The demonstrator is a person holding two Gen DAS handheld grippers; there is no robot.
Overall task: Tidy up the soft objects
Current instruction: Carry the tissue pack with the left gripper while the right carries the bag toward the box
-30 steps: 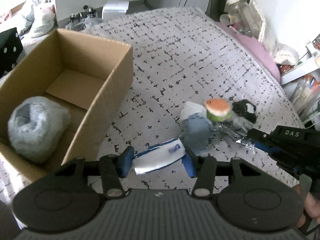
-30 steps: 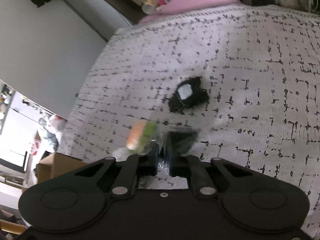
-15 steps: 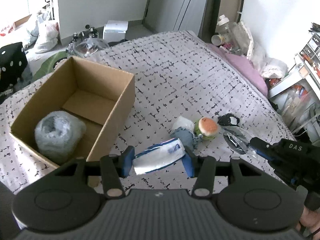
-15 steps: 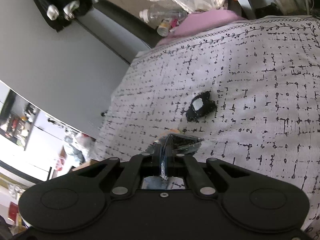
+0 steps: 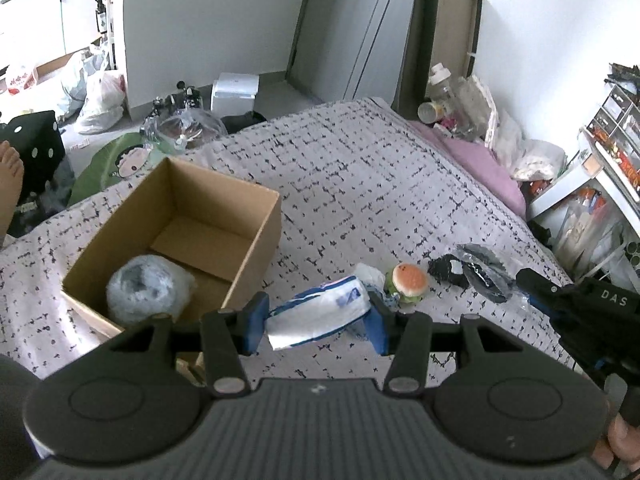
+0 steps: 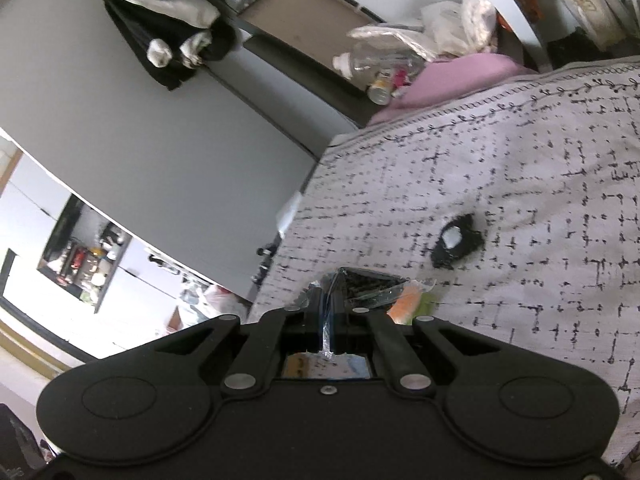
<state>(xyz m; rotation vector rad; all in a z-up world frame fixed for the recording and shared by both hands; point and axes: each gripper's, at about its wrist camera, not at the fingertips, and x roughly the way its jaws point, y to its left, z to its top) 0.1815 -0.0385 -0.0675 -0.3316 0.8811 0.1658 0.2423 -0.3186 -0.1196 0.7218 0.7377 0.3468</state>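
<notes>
Left gripper (image 5: 316, 322): jaws part-open, clamped on white-and-blue soft packet (image 5: 320, 312), held right of cardboard box (image 5: 256, 256). Right gripper (image 6: 328, 300): jaws shut, pinching clear bag of black fabric (image 6: 370, 286). Box holds grey fluffy bundle (image 5: 150, 290); burger plush (image 5: 408, 282) and black cloth (image 5: 448, 270) lie right of it on the bedspread (image 5: 360, 184).

Bed (image 5: 380, 184) under a white cover with black dashes. Directly on it: open cardboard box (image 5: 256, 236) at left, burger plush (image 5: 408, 282) and black item with a white patch (image 6: 456, 246) at right, pink pillow (image 5: 480, 164) along the far edge.

Matt cardboard box (image 5: 256, 236), crinkly clear-plastic bag (image 6: 372, 286)
</notes>
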